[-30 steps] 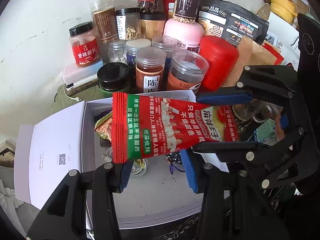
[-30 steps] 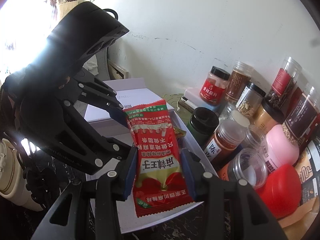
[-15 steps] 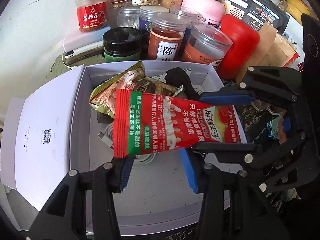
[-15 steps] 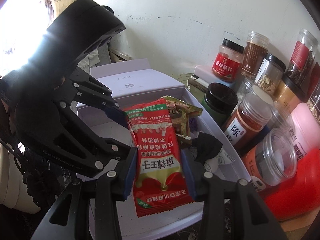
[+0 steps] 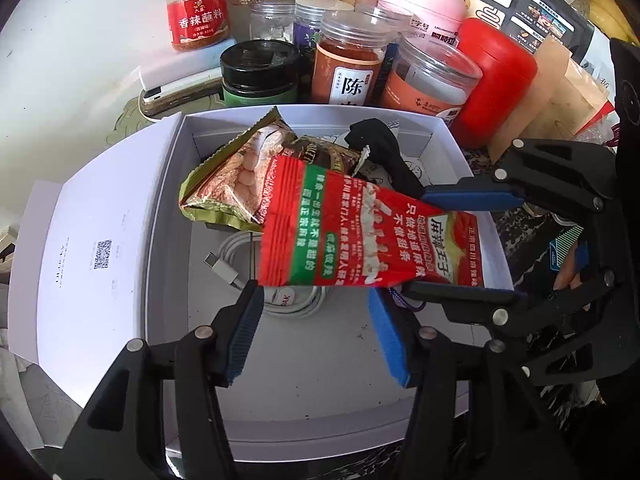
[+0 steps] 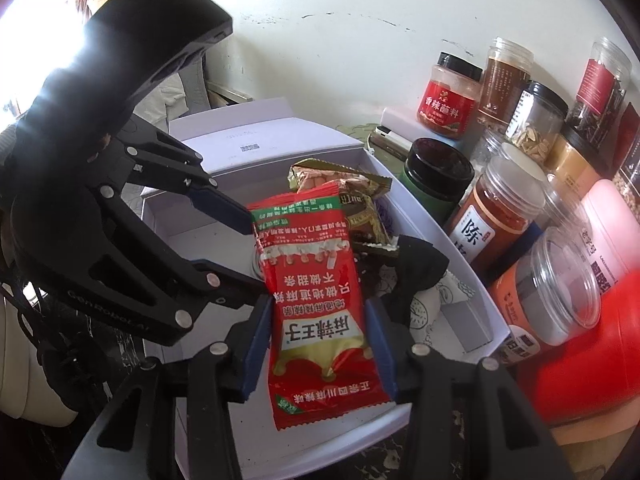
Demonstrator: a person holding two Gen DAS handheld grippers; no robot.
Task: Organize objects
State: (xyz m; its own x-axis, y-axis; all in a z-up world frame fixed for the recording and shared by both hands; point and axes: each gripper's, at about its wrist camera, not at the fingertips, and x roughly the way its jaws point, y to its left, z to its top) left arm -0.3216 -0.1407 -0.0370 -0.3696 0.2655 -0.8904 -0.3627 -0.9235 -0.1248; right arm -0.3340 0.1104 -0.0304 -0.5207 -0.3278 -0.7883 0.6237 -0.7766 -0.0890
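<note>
Left wrist view showed the red snack packet [image 5: 360,240] lying across the middle of the frame, over the open white box [image 5: 304,384], with its left end drooping onto a gold-green snack bag [image 5: 232,184] already inside. The left gripper [image 5: 316,334] was seen at the bottom of that frame with its blue-padded fingers [image 5: 244,336] spread apart and nothing between them; its jaws had just been opening, and the packet's lower edge was just above the finger tips, apparently not pinched. At the right of the frame the right gripper [image 5: 460,240] was seen with a finger above and a finger below the packet's right end. In the right wrist view the packet [image 6: 316,300] ran up the middle between the right gripper's [image 6: 318,336] pads [image 6: 256,344]; these jaws had also just been opening slightly, and whether the pads were pressing on the packet or had let it go could not be told. A white cable [image 5: 248,264] and a black cloth item [image 5: 384,152] were also in the box, and jars such as the red-labelled spice jar [image 5: 198,16] were crowded along the top of the frame on the worktop. The step in hand was judged to be the release of the packet into the box. Next, the right fingers would need to be opened fully and both grippers lifted clear without dragging the packet back out.
</note>
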